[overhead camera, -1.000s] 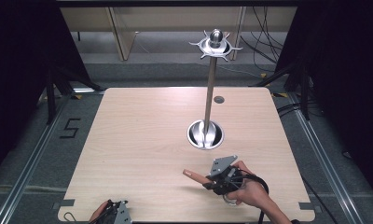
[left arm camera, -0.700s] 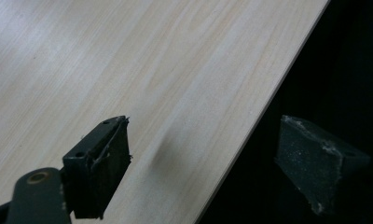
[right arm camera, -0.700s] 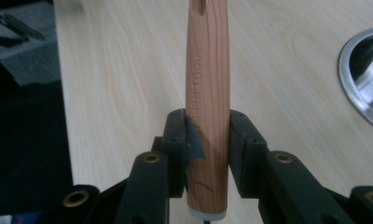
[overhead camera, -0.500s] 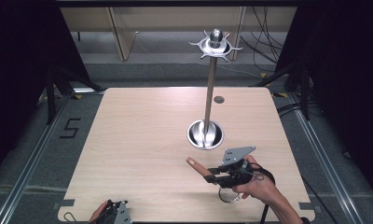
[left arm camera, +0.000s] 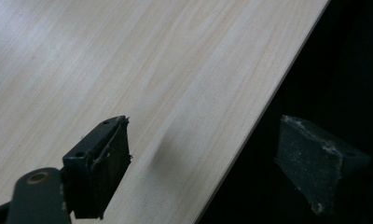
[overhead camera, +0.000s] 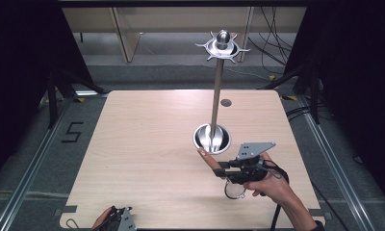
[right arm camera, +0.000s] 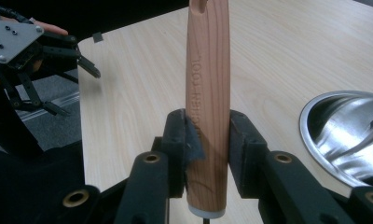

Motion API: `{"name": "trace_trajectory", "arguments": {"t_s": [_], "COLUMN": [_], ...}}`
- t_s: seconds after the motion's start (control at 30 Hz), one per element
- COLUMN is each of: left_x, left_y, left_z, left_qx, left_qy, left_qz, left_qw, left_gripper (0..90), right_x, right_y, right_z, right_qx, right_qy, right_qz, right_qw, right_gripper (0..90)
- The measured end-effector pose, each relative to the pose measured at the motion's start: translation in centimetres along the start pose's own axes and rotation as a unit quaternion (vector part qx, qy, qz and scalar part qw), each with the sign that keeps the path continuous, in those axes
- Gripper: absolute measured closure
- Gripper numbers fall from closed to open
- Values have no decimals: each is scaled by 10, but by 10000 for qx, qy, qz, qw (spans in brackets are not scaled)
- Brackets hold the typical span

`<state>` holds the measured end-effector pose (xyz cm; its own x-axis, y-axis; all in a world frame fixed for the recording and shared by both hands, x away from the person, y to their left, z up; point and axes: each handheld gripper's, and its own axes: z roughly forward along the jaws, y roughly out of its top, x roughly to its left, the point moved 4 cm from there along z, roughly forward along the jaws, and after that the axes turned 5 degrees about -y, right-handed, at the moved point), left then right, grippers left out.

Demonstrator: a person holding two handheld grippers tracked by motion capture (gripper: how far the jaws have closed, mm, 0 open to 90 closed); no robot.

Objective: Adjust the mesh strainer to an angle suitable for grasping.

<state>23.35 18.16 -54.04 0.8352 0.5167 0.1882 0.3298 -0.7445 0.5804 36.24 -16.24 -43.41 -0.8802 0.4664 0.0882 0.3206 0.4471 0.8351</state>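
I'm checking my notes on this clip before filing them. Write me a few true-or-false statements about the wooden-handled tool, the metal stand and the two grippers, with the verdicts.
1. The right gripper is shut on the wooden handle. True.
2. The left gripper holds a spoon. False: its jaws stand open with nothing between them, over the table edge.
3. The metal stand has a round dish-shaped base resting on the table. True.
4. The wooden handle lies flat on the table, untouched. False: it is clamped between the right gripper's jaws, in the air near the stand's base.
5. The left gripper is at the near edge of the table, far from the stand. True.
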Motion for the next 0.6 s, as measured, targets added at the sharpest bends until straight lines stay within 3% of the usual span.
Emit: {"name": "trace_trajectory", "arguments": {"t_s": [0.07,0.17,0.2,0.27,0.3,0.57,0.6], "left_x": [0,0,-1,0,0,0,0], "left_y": [-1,0,0,0,0,0,0], "left_z": [1,1,2,2,2,2,2], "left_qx": [30,-48,-61,-34,-34,-47,-31], "left_qy": [-59,41,-110,-99,-108,-82,10], "left_qz": [15,-11,-42,-19,-19,-31,-5], "left_qw": [10000,10000,9999,9999,9999,10000,10000], "left_gripper": [168,168,168,168,168,168,168], "right_x": [-2,-4,-6,-7,-6,-15,-17], "right_y": [2,6,9,11,13,33,40], "right_z": [0,-2,-3,-4,-6,-14,-17], "right_qx": [-11,-64,-132,-155,-120,-446,-583], "right_qy": [21,-17,-76,-87,-55,-214,-275], "right_qz": [-85,-68,-36,-33,87,39,31], "right_qw": [10000,10000,9999,9998,9999,9988,9979], "right_gripper": [714,715,714,714,714,714,714]}}
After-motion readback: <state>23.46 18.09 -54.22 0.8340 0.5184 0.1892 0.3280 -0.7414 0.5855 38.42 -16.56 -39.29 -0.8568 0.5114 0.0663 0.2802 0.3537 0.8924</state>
